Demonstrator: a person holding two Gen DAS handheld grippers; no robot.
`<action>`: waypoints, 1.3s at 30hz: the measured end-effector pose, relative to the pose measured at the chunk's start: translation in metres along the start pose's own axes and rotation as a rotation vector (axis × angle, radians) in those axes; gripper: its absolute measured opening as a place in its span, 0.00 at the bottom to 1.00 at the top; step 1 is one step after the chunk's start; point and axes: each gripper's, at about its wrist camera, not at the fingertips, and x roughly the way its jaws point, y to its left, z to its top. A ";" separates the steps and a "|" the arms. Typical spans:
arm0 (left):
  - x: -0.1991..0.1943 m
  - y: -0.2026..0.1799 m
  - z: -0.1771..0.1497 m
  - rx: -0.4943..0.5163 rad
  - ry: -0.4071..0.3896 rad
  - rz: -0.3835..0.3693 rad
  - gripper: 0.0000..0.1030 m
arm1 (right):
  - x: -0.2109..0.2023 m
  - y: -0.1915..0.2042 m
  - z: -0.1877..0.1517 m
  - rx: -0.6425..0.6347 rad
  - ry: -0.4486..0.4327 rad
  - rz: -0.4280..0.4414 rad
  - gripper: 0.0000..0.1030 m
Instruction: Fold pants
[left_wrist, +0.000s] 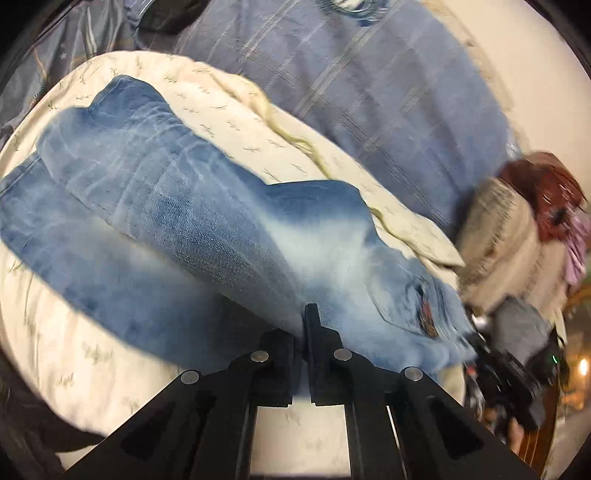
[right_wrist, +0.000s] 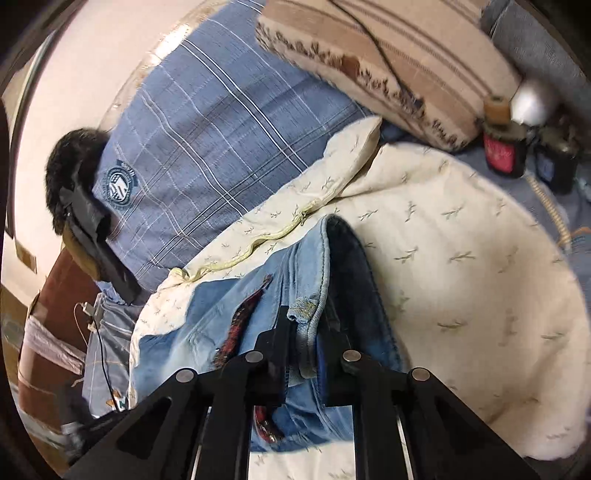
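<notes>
Jeans (left_wrist: 192, 206) lie on the cream leaf-print cover (left_wrist: 236, 122), and I use that cover as my reference. The legs are stacked one over the other. In the left wrist view their long axis runs from the far-left part of the cover toward its near-right edge, where the pocket end (left_wrist: 413, 306) sits.

My left gripper (left_wrist: 303, 325) is pressed together at the near edge of the upper leg. Denim touches the fingertips, but I can't tell if any fabric is actually caught between them.

My right gripper (right_wrist: 303, 325) is pinching the waistband hem (right_wrist: 314, 295) over the cover's near side. The band runs straight away from the jaws toward the cover's zipper edge (right_wrist: 243, 254).

Both hands sit at the waist end, with the right holding the firmer bite. I judge the next fold runs along that long axis.

Hard to read:
- Leg cuffs are smeared by blur.
- The dark patch right of the waistband could be inner fabric or shadow.
- The cover's near edge is cut off by gripper hardware.
</notes>
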 end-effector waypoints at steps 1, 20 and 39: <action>0.004 0.001 -0.009 0.028 0.022 0.019 0.05 | -0.002 -0.004 -0.004 0.011 0.004 -0.013 0.10; 0.004 0.011 -0.037 0.153 0.019 0.182 0.28 | -0.009 0.103 -0.047 -0.357 -0.058 -0.444 0.55; -0.073 0.044 -0.009 0.079 -0.106 0.253 0.39 | 0.012 0.186 -0.085 -0.530 0.097 -0.319 0.60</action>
